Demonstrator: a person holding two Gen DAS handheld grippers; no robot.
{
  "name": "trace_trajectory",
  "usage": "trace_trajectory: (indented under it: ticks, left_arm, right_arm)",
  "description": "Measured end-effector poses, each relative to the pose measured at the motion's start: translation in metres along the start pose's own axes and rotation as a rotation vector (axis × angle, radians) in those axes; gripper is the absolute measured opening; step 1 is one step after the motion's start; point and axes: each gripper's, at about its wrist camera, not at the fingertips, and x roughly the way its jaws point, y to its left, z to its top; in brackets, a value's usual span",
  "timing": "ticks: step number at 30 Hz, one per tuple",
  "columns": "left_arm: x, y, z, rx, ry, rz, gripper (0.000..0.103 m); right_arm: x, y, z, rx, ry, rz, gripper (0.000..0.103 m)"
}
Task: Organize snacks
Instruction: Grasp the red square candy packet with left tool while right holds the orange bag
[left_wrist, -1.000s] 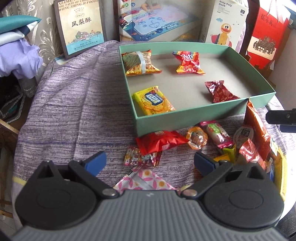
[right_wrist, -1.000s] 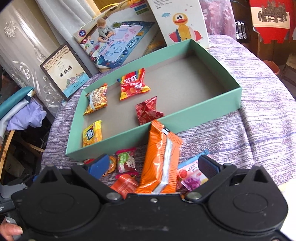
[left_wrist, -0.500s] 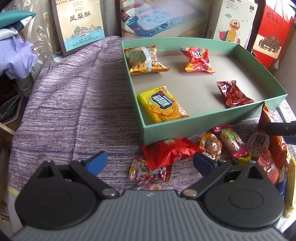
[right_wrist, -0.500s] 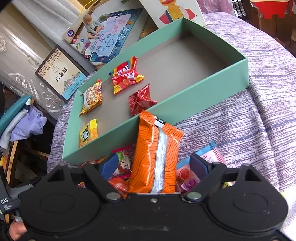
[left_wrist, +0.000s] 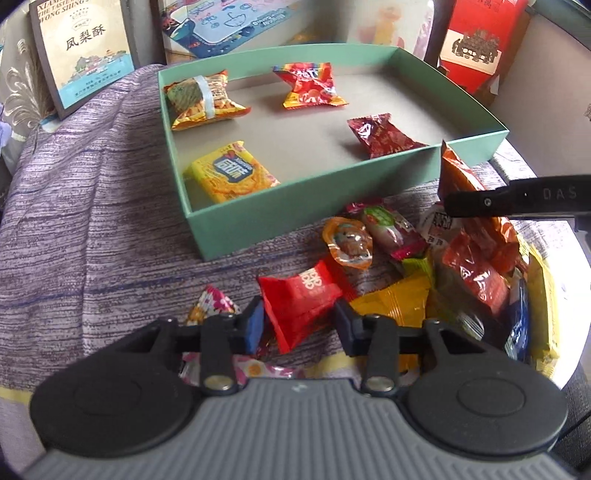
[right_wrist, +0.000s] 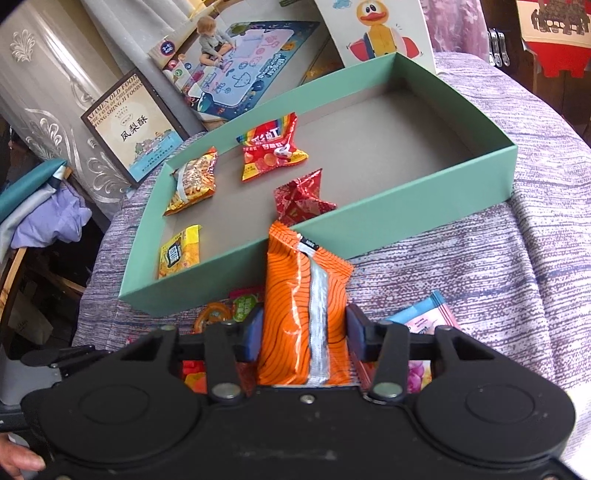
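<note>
A green box (left_wrist: 258, 229) (right_wrist: 424, 218) on the purple cloth holds several snacks: a yellow packet (left_wrist: 231, 171), a striped orange bag (left_wrist: 201, 99), a rainbow candy bag (left_wrist: 310, 88) and a dark red packet (left_wrist: 380, 134). My left gripper (left_wrist: 297, 321) is shut on a red packet (left_wrist: 299, 299) in front of the box. My right gripper (right_wrist: 304, 332) is shut on an orange striped bag (right_wrist: 303, 291), held upright near the box's front wall; the bag also shows in the left wrist view (left_wrist: 469, 184).
A pile of loose snacks (left_wrist: 443, 280) lies right of my left gripper. Boxes lean behind the green box: a pastry box (left_wrist: 81, 55), a drawing-mat box (right_wrist: 236, 70), a duck box (right_wrist: 376, 29) and a red box (left_wrist: 476, 40). Folded clothes (right_wrist: 44, 210) lie at the left.
My left gripper moved right and closed on the red packet. My right gripper closed on the orange bag.
</note>
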Motion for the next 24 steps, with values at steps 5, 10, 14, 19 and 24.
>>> trace_trajectory:
  ticks: [5, 10, 14, 19, 24]
  left_arm:
    - [-0.009, -0.002, 0.005, 0.050, -0.053, 0.059, 0.063]
    - [0.007, -0.016, 0.014, 0.169, -0.033, 0.071, 0.075]
    - [0.016, -0.031, 0.005, 0.284, -0.020, 0.081, 0.066]
    - [0.004, -0.032, -0.004, 0.289, -0.041, 0.073, 0.050]
    - [-0.012, -0.021, -0.005, 0.190, -0.069, 0.085, 0.023]
  right_arm:
    - [0.000, -0.002, 0.000, 0.002, 0.015, -0.010, 0.045]
    - [-0.005, -0.005, -0.002, 0.013, 0.001, -0.003, 0.045]
    - [-0.007, -0.009, -0.003, 0.025, -0.004, -0.006, 0.045]
    - [-0.005, -0.012, -0.007, 0.056, -0.001, -0.004, 0.045]
    - [-0.013, -0.006, -0.007, 0.044, -0.023, 0.006, 0.045]
